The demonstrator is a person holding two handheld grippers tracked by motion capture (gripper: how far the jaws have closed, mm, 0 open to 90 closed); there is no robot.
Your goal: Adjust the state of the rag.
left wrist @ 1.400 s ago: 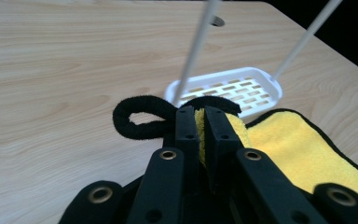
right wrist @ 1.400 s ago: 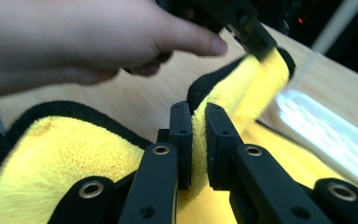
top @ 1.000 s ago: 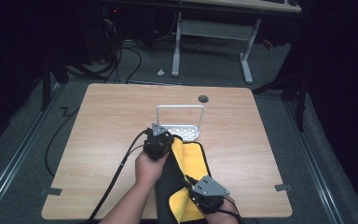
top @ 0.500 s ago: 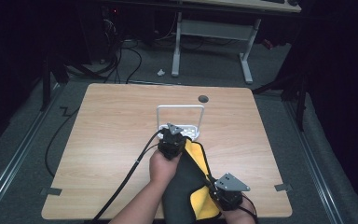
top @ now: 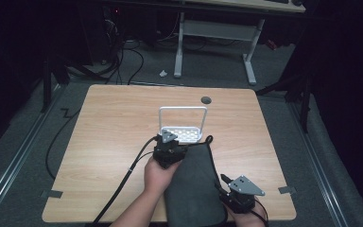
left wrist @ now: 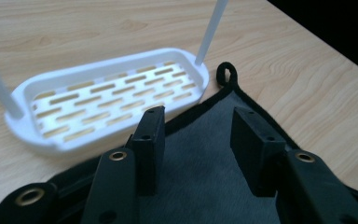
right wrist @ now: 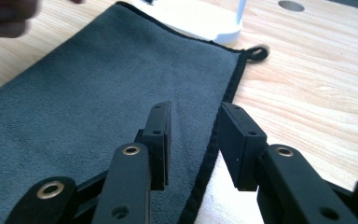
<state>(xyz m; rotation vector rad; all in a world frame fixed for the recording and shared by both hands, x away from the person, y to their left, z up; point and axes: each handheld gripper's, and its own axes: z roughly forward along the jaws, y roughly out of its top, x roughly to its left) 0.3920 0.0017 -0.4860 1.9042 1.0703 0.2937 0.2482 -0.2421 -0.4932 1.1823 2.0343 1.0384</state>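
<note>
A white slotted rack with a hooped handle stands mid-table, its near edge touching the far end of a dark grey cloth. A round hole lies in the wooden table beyond the rack. Bare wood stretches wide to the left and right. The cloth lies flat, black-edged, reaching the table's near edge, a small hanging loop at its far right corner. The left gripper hovers above the cloth's far end, jaws apart and empty. The right gripper straddles the cloth's right hem, jaws narrowly parted, gripping nothing.

the grey cloth runs off the high view's bottom edge.
</note>
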